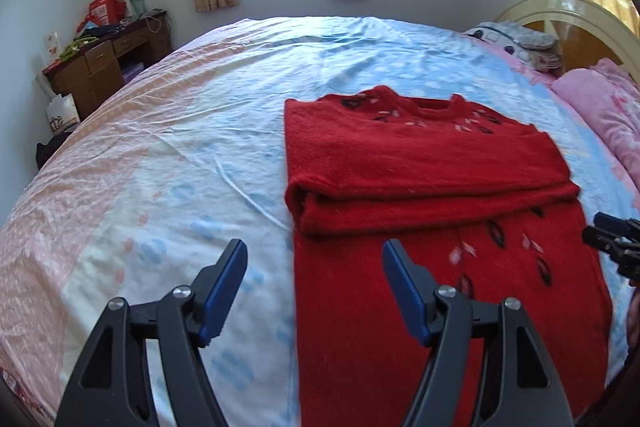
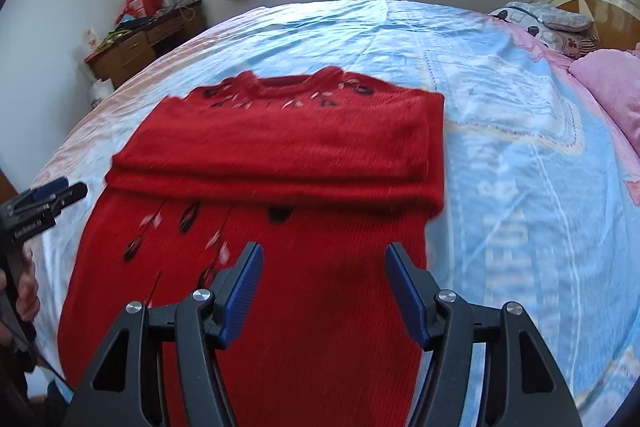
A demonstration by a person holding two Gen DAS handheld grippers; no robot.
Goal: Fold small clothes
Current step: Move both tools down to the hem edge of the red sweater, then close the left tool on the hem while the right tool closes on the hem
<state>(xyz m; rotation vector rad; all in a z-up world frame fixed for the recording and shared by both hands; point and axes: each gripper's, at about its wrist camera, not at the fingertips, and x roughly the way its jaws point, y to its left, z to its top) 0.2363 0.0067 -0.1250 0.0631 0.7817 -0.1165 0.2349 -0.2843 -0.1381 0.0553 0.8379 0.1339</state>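
Here, red sweater point(image 1: 420, 155) half-folded on the bed point(image 1: 160, 147), fold edge crosswise, left gripper point(image 1: 314, 287) and right gripper point(image 2: 324, 287) both released — nothing between them, bare sheet from nine to twelve o'clock.

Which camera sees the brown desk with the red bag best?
The left wrist view: the wooden desk shows its front, its drawers and the clutter on top, with the red bag. The right wrist view shows the same desk smaller and farther off, so its drawers are harder to make out.
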